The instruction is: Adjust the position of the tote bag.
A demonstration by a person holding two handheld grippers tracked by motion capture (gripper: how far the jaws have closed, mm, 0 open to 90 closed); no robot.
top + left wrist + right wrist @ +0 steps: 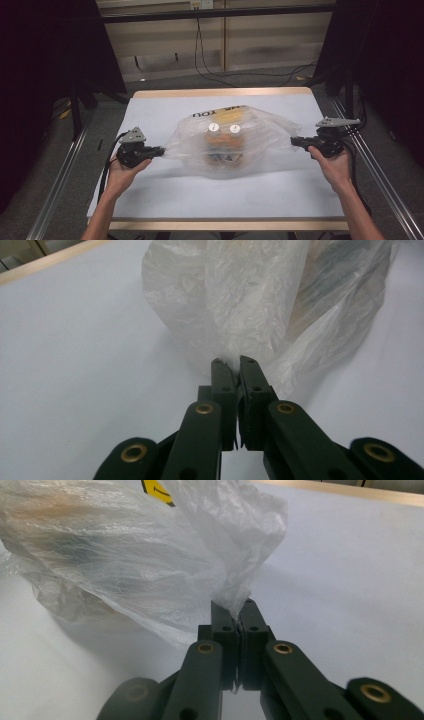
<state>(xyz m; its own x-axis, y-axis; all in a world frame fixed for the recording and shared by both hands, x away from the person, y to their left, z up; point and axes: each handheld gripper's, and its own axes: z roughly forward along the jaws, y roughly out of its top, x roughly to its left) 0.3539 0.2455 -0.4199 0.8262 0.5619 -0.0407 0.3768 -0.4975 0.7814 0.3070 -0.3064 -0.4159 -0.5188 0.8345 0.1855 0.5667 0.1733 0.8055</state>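
A clear plastic bag (230,142) with yellow print lies stretched across the middle of the white table (165,195). Inside it I make out two white caps (213,127) and some orange and dark items. My left gripper (161,149) is shut on the bag's left end; its jaws pinch the film (235,362) between them. My right gripper (294,141) is shut on the bag's right end, where the plastic (239,611) bunches into the closed jaws. The bag (125,555) is pulled taut between both.
The table's wooden edge (225,225) runs along the front. Metal rails (55,195) flank both sides on the floor, and cables (210,70) trail behind the table. Dark stands rise at the far left and right.
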